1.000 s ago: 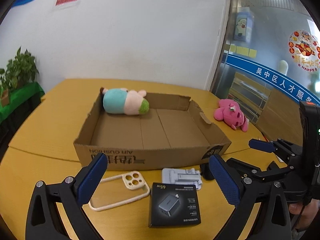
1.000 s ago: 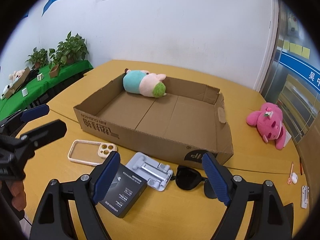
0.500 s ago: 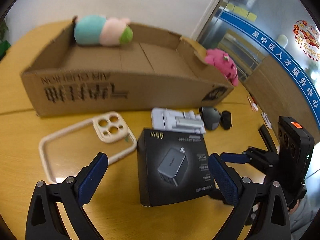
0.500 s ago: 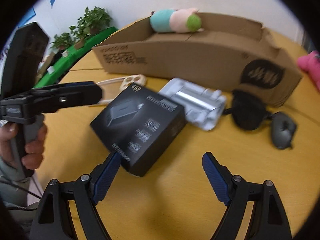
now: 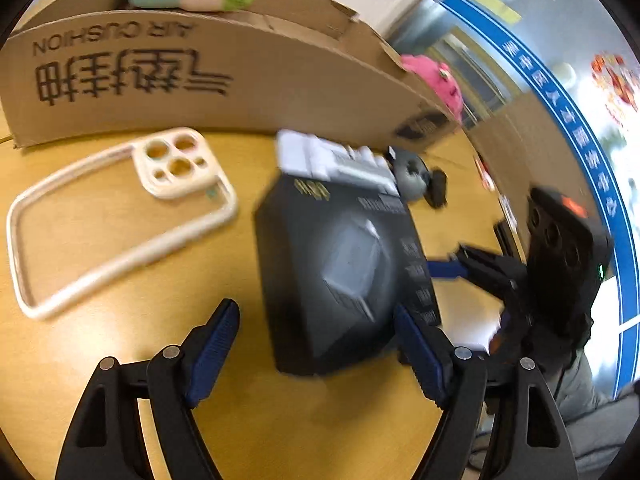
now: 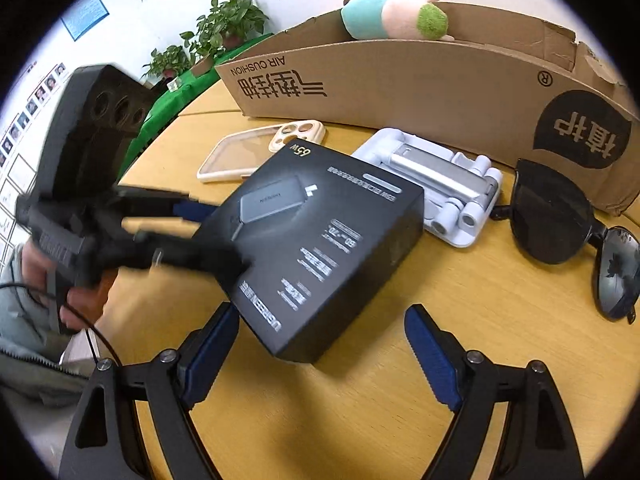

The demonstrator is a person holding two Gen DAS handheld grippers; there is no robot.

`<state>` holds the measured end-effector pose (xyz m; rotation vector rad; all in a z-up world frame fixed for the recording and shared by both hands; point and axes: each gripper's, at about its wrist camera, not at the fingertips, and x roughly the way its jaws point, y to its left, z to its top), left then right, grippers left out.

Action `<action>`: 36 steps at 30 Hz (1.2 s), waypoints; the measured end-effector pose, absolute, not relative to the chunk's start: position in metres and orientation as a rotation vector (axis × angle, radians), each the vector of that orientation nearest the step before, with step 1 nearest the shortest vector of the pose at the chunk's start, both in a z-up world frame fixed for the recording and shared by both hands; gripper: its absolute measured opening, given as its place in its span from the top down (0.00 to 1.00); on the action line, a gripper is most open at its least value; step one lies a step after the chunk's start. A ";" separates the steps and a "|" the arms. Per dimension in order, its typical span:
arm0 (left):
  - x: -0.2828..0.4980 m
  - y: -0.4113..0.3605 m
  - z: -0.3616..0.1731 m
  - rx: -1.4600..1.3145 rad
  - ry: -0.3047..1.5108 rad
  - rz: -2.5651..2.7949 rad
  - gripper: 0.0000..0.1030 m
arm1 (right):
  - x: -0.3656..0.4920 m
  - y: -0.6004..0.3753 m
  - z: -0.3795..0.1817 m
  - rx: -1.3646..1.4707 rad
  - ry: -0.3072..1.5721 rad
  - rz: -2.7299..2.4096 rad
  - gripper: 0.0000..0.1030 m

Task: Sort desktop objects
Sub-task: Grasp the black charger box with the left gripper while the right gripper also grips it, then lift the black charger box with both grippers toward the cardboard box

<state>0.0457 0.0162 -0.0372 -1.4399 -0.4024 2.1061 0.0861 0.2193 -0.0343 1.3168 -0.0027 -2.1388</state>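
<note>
Over black charger box point(image 5: 340, 268), left gripper point(image 5: 316, 344) lowered, fingers closing, nothing gripped

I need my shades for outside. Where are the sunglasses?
In the right wrist view, the sunglasses lie on the table at the right, just in front of the cardboard box's corner, beside the white stand.

The big cardboard box point(image 6: 400, 80) says "AIR CUSHION" on its front wall, upside down, with big Chinese letters under it and a small "R" in a circle. Just in front of it, the black box point(image 6: 320, 248) says "65W" and "UGREEN".
</note>
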 end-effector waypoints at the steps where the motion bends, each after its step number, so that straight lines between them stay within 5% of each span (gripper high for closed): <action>1: 0.041 0.016 -0.039 -1.433 -0.430 2.102 0.19 | 0.084 0.220 -0.034 1.308 0.008 -2.136 0.18; 24: 0.052 0.014 -0.044 -1.446 -0.470 2.127 0.27 | 0.093 0.163 -0.045 1.225 0.428 -2.118 0.21; 36: 0.056 0.014 -0.019 -1.406 -0.445 2.213 0.33 | 0.085 0.155 -0.033 1.232 0.441 -2.188 0.25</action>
